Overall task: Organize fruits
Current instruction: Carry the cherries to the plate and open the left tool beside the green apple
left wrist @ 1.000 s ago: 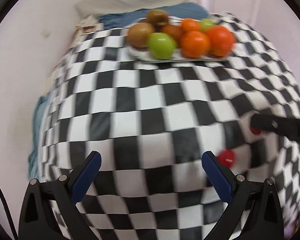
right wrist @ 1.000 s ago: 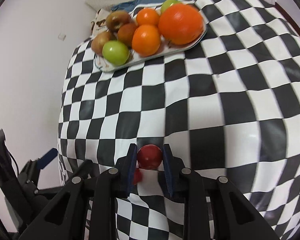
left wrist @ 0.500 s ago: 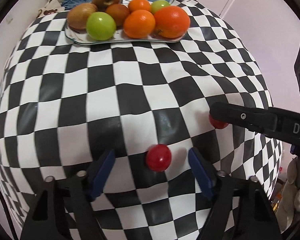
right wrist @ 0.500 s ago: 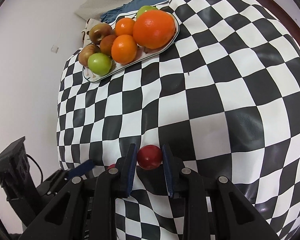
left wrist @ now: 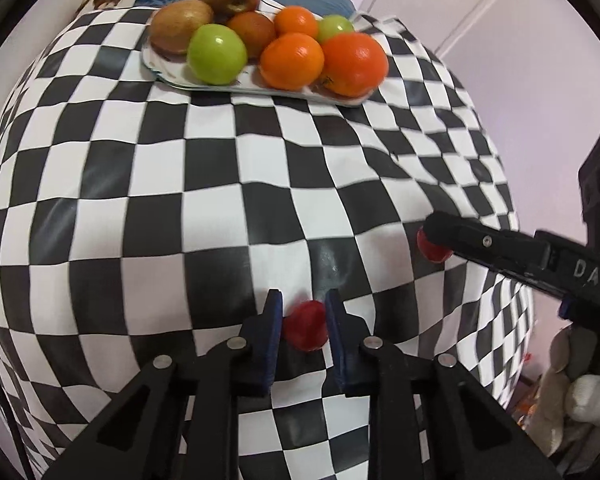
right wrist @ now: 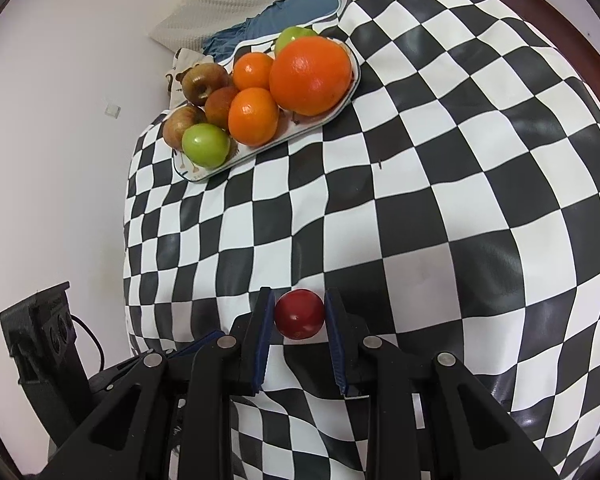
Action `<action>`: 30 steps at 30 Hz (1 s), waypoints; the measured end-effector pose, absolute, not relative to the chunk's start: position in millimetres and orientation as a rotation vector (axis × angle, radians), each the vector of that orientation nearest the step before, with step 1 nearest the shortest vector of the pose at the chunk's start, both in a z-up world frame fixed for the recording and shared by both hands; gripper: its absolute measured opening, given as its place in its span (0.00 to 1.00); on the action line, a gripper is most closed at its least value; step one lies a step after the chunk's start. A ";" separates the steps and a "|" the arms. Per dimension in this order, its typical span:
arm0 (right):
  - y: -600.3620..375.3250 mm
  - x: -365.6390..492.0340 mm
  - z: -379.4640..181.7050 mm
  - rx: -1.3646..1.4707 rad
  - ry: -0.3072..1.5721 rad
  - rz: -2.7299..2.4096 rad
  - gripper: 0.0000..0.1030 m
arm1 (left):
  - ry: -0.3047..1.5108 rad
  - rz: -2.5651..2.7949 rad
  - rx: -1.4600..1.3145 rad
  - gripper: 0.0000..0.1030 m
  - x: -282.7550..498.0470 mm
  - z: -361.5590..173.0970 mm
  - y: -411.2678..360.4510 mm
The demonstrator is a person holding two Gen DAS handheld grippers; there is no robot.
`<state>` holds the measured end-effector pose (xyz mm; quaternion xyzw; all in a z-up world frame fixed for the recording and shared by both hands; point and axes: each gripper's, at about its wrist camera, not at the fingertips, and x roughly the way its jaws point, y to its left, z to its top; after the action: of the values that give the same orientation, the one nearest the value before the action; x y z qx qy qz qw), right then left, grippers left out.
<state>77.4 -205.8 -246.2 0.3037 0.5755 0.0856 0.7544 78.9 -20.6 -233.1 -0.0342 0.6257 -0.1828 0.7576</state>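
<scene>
Red fruit (left wrist: 305, 330), seemingly pinched by left hand-held gripper (left wrist: 303, 322), right hand-held gripper (right wrist: 299, 316) clamping second red fruit (right wrist: 299, 314)

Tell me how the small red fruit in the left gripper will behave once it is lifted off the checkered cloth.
The small red fruit looks round and glossy, so it may slip or roll out if the grip eases. The left gripper has just closed on its sides, pads touching, probably enough for something this small. Its skin looks thin; hard squeezing could bruise it.
</scene>
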 end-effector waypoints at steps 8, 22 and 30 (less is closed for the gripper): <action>-204.5 83.8 -236.5 0.683 1.232 0.208 0.27 | 1.335 -0.367 -0.227 0.19 101.8 -206.2 13.2; -201.6 89.9 -242.1 0.686 1.249 0.216 0.27 | 1.521 -0.557 -0.134 0.40 87.0 -236.2 -21.8; -210.6 86.8 -244.3 0.691 1.249 0.190 0.27 | 1.530 -0.541 0.001 0.27 83.1 -256.5 -47.8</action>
<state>86.8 -210.6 -244.3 0.3164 0.5718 0.0870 0.7519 83.1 -47.8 -256.5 0.0003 0.6839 -0.2420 0.6882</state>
